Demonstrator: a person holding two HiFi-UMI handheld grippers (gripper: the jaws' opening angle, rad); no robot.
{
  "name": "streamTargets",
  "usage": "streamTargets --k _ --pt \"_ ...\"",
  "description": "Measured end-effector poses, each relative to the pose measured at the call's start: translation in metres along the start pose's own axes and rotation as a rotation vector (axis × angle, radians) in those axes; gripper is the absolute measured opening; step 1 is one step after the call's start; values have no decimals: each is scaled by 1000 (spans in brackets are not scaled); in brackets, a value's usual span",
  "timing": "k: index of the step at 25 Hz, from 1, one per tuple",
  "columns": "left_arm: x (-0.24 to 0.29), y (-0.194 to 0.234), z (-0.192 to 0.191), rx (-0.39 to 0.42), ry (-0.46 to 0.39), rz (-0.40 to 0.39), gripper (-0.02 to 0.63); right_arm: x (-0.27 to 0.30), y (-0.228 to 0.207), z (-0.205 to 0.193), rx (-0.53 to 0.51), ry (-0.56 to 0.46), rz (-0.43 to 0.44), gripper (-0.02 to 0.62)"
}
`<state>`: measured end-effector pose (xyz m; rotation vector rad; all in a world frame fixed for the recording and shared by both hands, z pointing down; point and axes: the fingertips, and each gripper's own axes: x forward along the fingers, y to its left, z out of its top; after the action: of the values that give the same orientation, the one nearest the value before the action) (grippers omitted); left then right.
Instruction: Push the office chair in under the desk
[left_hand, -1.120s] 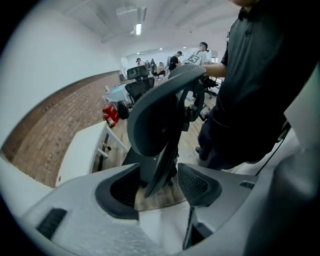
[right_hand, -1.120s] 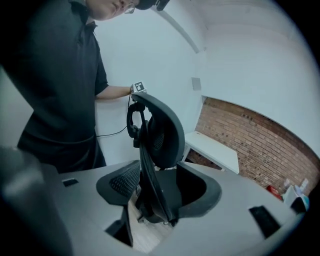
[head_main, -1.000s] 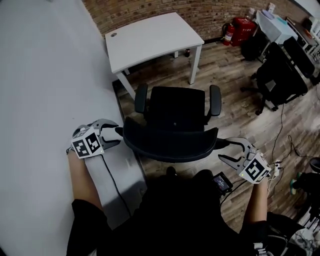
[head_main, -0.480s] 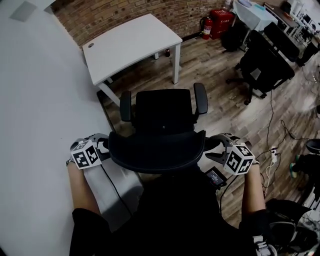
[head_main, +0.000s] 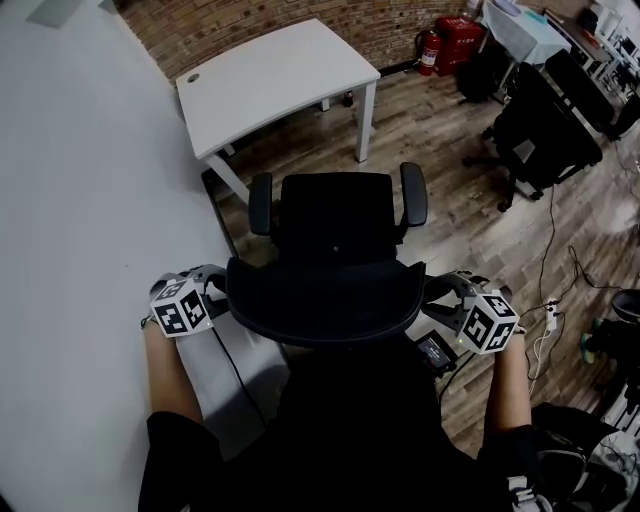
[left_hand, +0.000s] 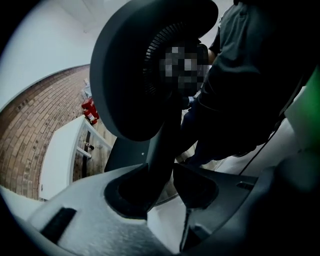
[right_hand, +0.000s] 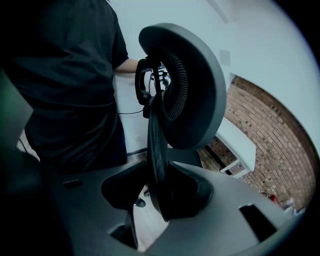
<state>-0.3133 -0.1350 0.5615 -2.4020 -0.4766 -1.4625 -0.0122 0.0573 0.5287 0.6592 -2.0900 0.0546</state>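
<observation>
Left gripper (head_main: 213, 290) and right gripper (head_main: 443, 298) had just been closing, and each clamped a side edge of the backrest (head_main: 325, 300). Office chair (head_main: 335, 215) stood on the wood floor (head_main: 470, 200), facing the desk (head_main: 270, 80), just short of its front edge, not under it. We judged it heavy but likely free-rolling, edge stiff, mesh (right_hand: 176, 80) springy; grip the rigid edge, push level.

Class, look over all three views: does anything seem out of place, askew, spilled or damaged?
Only the office chair: it stands out on the wooden floor, clear of the white desk rather than tucked under it. Nothing looks spilled or damaged.
</observation>
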Motion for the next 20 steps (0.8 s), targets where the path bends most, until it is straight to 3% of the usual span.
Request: streamTargets --k 8,20 --pt "4 -5 4 -22 14 33 165 -3 0 -6 -20 -33 11 130" --pt "22 -32 44 -143 12 78 161 -25 -28 -44 -100 -66 81 132"
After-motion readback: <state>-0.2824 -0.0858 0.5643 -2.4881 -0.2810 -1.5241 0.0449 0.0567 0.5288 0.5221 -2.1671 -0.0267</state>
